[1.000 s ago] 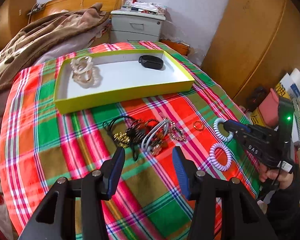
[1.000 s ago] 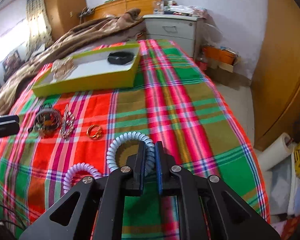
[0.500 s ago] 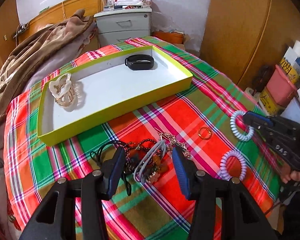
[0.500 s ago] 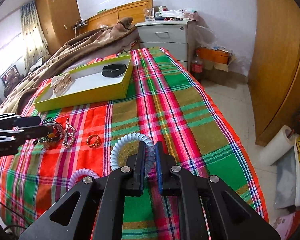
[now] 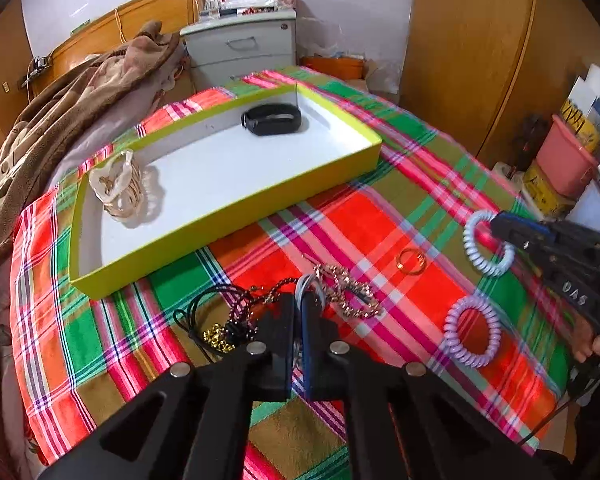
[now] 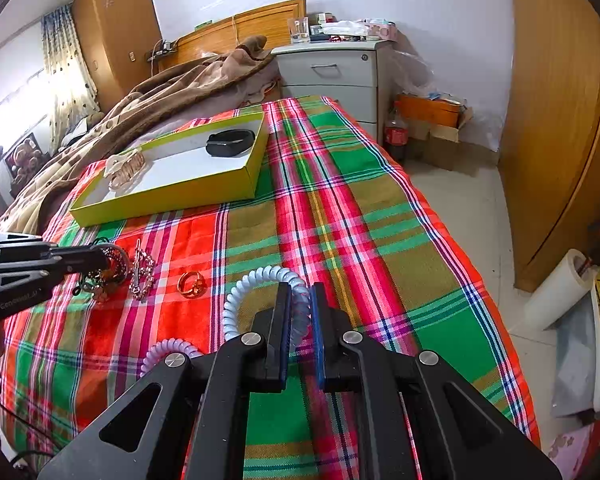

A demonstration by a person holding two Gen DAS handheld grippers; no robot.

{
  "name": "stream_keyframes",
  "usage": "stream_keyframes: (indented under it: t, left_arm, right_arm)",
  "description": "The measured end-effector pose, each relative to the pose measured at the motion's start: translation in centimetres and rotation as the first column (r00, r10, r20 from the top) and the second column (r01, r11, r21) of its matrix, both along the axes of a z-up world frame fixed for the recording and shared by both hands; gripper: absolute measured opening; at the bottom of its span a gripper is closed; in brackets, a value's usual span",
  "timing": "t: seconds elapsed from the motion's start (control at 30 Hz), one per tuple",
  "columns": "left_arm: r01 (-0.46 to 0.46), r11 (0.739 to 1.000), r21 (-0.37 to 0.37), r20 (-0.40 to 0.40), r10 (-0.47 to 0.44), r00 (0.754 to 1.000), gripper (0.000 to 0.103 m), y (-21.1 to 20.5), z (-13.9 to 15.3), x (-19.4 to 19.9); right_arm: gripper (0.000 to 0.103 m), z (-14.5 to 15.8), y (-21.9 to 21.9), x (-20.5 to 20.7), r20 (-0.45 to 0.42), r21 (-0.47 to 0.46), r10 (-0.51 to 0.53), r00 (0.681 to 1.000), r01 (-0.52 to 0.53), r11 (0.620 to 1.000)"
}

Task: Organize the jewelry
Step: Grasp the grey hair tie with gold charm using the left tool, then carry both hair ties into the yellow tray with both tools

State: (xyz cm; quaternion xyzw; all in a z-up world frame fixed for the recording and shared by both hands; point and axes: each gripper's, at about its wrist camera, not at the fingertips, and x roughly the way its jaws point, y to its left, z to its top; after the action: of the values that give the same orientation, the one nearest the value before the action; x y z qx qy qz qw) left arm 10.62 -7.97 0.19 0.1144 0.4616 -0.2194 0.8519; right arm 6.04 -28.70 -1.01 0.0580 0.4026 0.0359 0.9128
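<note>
My left gripper [image 5: 300,308] is shut on silver bangles [image 5: 306,286] in a jewelry pile on the plaid bedspread; it shows from the side as the left gripper [image 6: 108,258]. Beside the pile lie a chain bracelet [image 5: 352,292], a gold ring [image 5: 411,260] and a purple coil hair tie [image 5: 472,332]. My right gripper [image 6: 300,308] is shut on a pale blue coil hair tie [image 6: 256,280] near the bed's right edge. The yellow-green tray [image 5: 228,208] behind holds a black wristband [image 5: 271,119] and a beige hair claw [image 5: 118,184].
A brown blanket [image 5: 80,92] is heaped left of the tray. A grey nightstand [image 6: 332,76] stands behind the bed. The bed's right edge drops to a floor with a cola bottle [image 6: 396,136], boxes and a pink bin [image 5: 564,164]. Wooden wardrobe doors fill the right.
The left gripper came forward over the jewelry pile and its jaws closed from wide open onto the silver bangles. The right gripper kept its hold on the pale blue coil.
</note>
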Motion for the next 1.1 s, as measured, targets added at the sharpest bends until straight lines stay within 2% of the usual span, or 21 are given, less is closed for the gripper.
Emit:
stream_keyframes:
  t: [0.2,0.33,0.43,0.6,1.1]
  left_arm:
    - [0.001,0.996,-0.093,0.000,-0.001,1.000,0.003,1.0,1.2,-0.4]
    - [0.030,0.983,-0.182,-0.007,-0.032,0.999,0.003,1.6,2.2,-1.1]
    - [0.040,0.974,-0.221,-0.016,-0.045,0.999,0.003,1.8,2.5,-1.3]
    - [0.056,0.966,-0.253,-0.023,-0.064,0.998,0.003,1.6,2.7,-2.0]
    - [-0.010,0.970,-0.241,0.039,0.020,0.999,0.003,4.3,5.3,0.0]
  right_arm:
    - [0.010,0.3,0.2,-0.1,0.007,-0.002,0.000,1.000,0.000,1.000]
    - [0.010,0.4,0.4,-0.2,0.010,-0.005,0.000,1.000,0.000,1.000]
    - [0.010,0.5,0.5,-0.2,0.010,-0.003,0.002,1.000,-0.002,1.000]
    - [0.010,1.1,0.9,-0.4,0.022,-0.007,0.010,1.000,-0.010,1.000]
    - [0.010,5.0,3.4,2.2,0.091,-0.005,0.066,0.994,-0.066,0.998]
